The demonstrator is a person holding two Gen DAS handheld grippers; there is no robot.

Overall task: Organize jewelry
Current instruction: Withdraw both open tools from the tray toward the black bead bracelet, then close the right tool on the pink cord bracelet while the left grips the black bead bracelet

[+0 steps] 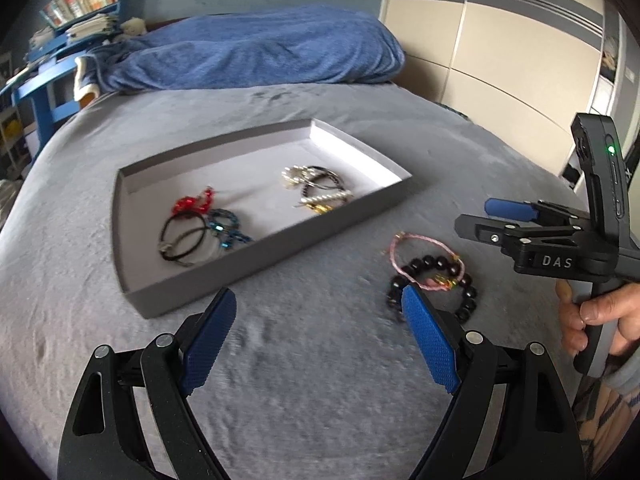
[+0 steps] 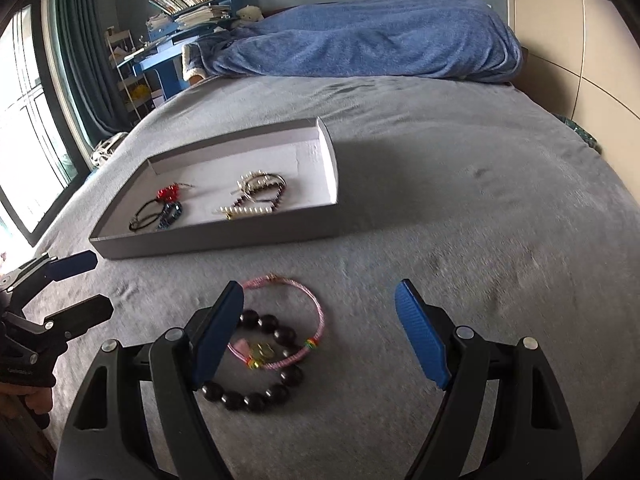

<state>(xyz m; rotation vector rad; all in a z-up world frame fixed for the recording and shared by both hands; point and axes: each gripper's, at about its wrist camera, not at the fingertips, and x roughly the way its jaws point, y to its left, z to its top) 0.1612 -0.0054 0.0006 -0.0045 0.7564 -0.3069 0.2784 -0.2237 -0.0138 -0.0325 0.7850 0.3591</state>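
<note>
A pink cord [image 2: 318, 312] with small gold and coloured fittings lay looped over a ring of fat black beads [image 2: 256, 396] on the grey bed [image 2: 480, 240]. Beyond them sat a shallow grey tray [image 1: 192, 284] holding two clusters: red [image 1: 192, 202], blue [image 1: 226, 226] and black bands [image 1: 182, 240] at one end, pearl and dark bracelets [image 1: 316, 188] at the other. The right claw [image 2: 320, 336] hung with its fingers spread wide just above the cord and beads, its left pad [image 2: 218, 336] overlapping them. The left claw [image 1: 320, 340] was parted too, the beads just beside its right pad [image 1: 430, 344].
</note>
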